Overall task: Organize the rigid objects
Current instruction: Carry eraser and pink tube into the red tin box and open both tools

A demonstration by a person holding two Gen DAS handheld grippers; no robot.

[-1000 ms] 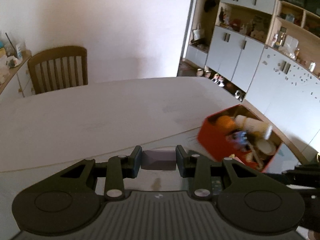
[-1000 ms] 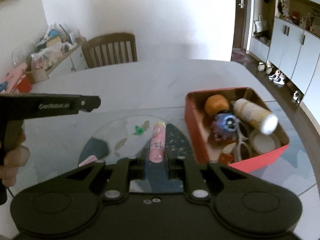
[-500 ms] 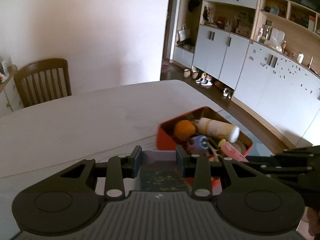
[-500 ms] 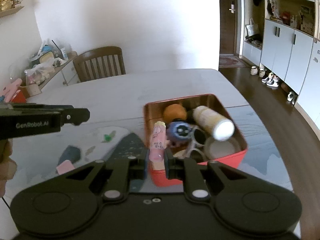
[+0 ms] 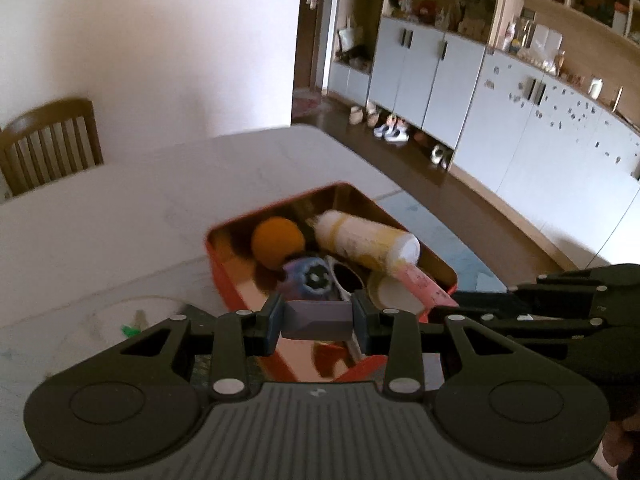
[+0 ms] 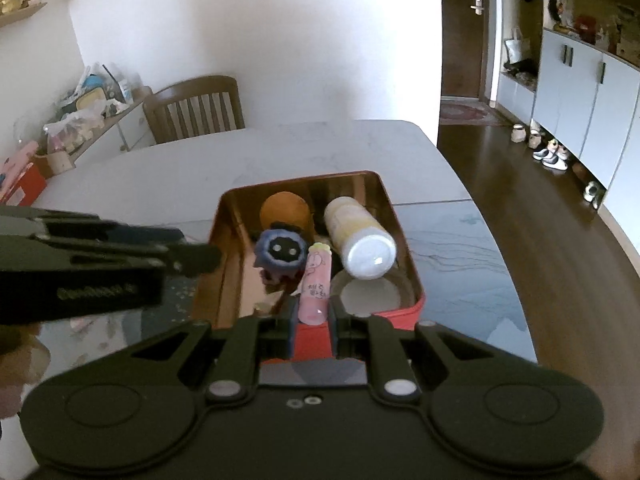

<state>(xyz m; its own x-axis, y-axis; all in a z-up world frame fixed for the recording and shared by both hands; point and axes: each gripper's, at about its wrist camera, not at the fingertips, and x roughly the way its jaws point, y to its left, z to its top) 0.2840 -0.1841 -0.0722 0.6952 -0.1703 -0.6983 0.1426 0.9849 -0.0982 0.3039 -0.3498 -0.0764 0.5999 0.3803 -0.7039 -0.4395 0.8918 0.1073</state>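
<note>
A red tin box (image 5: 216,264) (image 6: 416,304) sits on the white table and holds an orange ball (image 5: 277,242) (image 6: 285,209), a yellow-white bottle (image 5: 362,245) (image 6: 360,236), a blue round toy (image 5: 308,280) (image 6: 280,254) and a white lid (image 6: 370,294). My left gripper (image 5: 318,320) is shut on a grey-purple block (image 5: 318,320), held above the box's near edge. My right gripper (image 6: 314,314) is shut on a pink tube (image 6: 316,280) (image 5: 420,282), held over the box's near right part.
A wooden chair (image 5: 48,144) (image 6: 196,108) stands at the table's far side. A small green piece (image 5: 130,330) lies on a patterned mat left of the box. Cabinets (image 5: 460,68) and shoes (image 5: 394,130) line the right wall. A cluttered sideboard (image 6: 88,104) is at left.
Both grippers have moved toward and over the red box with their objects still held. The pink tube went from above the mat to above the box.
</note>
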